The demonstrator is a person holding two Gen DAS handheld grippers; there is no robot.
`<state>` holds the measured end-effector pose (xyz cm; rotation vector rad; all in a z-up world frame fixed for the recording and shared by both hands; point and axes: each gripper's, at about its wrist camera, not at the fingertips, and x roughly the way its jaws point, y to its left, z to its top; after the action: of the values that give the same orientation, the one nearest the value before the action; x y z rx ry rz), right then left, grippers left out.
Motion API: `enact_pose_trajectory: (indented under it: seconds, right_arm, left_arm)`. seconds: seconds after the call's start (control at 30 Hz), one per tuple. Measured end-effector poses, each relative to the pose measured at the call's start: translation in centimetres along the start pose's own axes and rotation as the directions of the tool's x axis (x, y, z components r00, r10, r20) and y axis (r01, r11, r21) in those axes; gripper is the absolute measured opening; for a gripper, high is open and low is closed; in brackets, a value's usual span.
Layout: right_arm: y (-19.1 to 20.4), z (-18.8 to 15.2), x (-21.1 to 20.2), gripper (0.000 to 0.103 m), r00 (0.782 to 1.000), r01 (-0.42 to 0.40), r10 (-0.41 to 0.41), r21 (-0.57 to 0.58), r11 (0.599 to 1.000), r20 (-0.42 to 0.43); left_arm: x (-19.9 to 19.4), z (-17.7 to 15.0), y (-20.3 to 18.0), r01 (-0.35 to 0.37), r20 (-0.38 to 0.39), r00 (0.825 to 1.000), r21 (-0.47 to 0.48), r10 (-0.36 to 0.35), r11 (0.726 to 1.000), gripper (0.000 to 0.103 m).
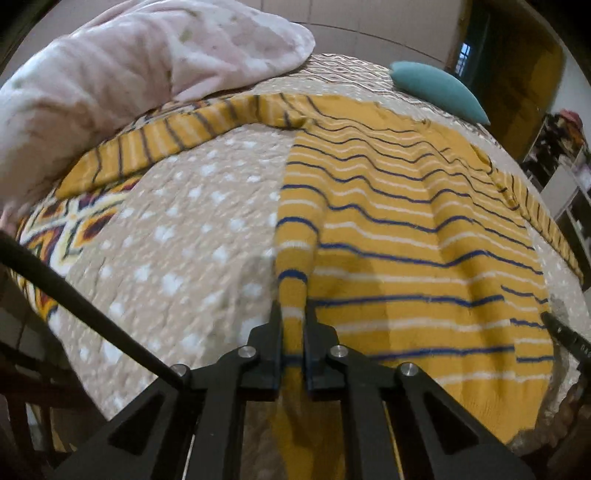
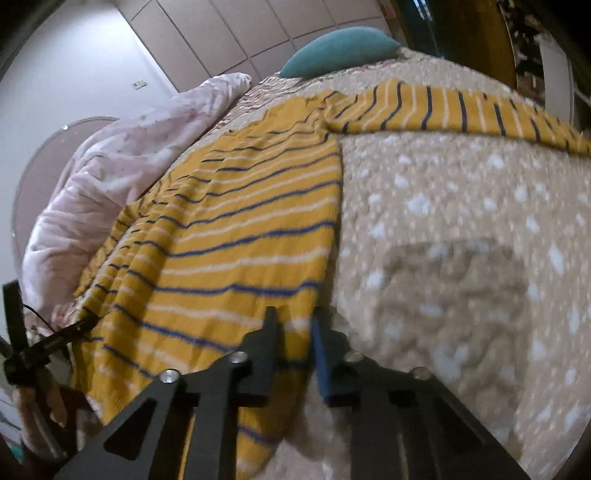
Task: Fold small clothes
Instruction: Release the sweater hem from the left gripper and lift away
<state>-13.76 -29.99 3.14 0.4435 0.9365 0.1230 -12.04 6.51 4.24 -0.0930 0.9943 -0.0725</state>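
A yellow sweater (image 1: 399, 229) with blue and white stripes lies spread on the beige dotted bedspread (image 1: 184, 236), sleeves stretched out to both sides. My left gripper (image 1: 293, 314) is shut on the sweater's bottom left hem corner, with the fabric bunched between the fingers. In the right wrist view the same sweater (image 2: 236, 229) lies ahead, and my right gripper (image 2: 295, 317) is shut on its bottom right hem corner. The left gripper (image 2: 48, 347) shows at the far left edge of that view, and the right gripper's tip (image 1: 565, 332) at the right edge of the left view.
A pink crumpled blanket (image 1: 129, 74) lies at the back left of the bed. A teal pillow (image 1: 439, 88) lies at the far end. Shelves (image 1: 561, 162) stand to the right of the bed. A wardrobe wall (image 2: 221, 33) stands behind.
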Motion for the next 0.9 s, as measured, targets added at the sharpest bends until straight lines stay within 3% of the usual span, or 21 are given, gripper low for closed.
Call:
enact_pose_trajectory:
  seconds: [0.2, 0.37, 0.47, 0.5, 0.53, 0.7, 0.9]
  right_arm:
    - [0.3, -2.1, -2.0, 0.012, 1.000, 0.005, -0.005, -0.023, 1.000, 0.005]
    - [1.7, -3.7, -2.5, 0.013, 0.996, 0.081, -0.077, -0.108, 0.991, 0.048]
    - [2.4, -3.9, -2.4, 0.014, 0.990, 0.130, -0.121, -0.151, 0.980, 0.066]
    - [2.5, -4.0, -2.3, 0.014, 0.989, 0.142, -0.132, -0.158, 0.977, 0.072]
    - [2.6, -4.1, -2.2, 0.014, 0.987, 0.150, -0.139, -0.162, 0.975, 0.078]
    - [2.5, -4.0, -1.8, 0.017, 0.984, 0.165, -0.152, -0.152, 0.975, 0.093]
    - [2.2, -4.0, -1.8, 0.026, 0.982, 0.146, -0.137, -0.062, 0.987, 0.127]
  left_arm:
    - [-1.6, -1.4, 0.4, -0.030, 0.035, 0.999, 0.020, 0.029, 0.999, 0.008]
    - [-3.5, -2.2, -0.3, -0.042, 0.086, 0.996, 0.056, 0.037, 0.998, 0.008]
    - [-5.0, -2.4, -0.8, -0.071, 0.137, 0.989, 0.078, 0.060, 0.994, 0.025]
    - [-5.3, -2.3, -0.8, -0.073, 0.149, 0.987, 0.075, 0.061, 0.995, 0.041]
    - [-5.6, -2.3, -0.8, -0.073, 0.163, 0.985, 0.064, 0.062, 0.995, 0.050]
    - [-6.9, -1.9, -0.4, -0.062, 0.201, 0.978, 0.057, 0.049, 0.996, 0.051]
    - [-8.7, -1.3, -3.4, -0.120, 0.245, 0.966, 0.127, 0.086, 0.985, 0.058]
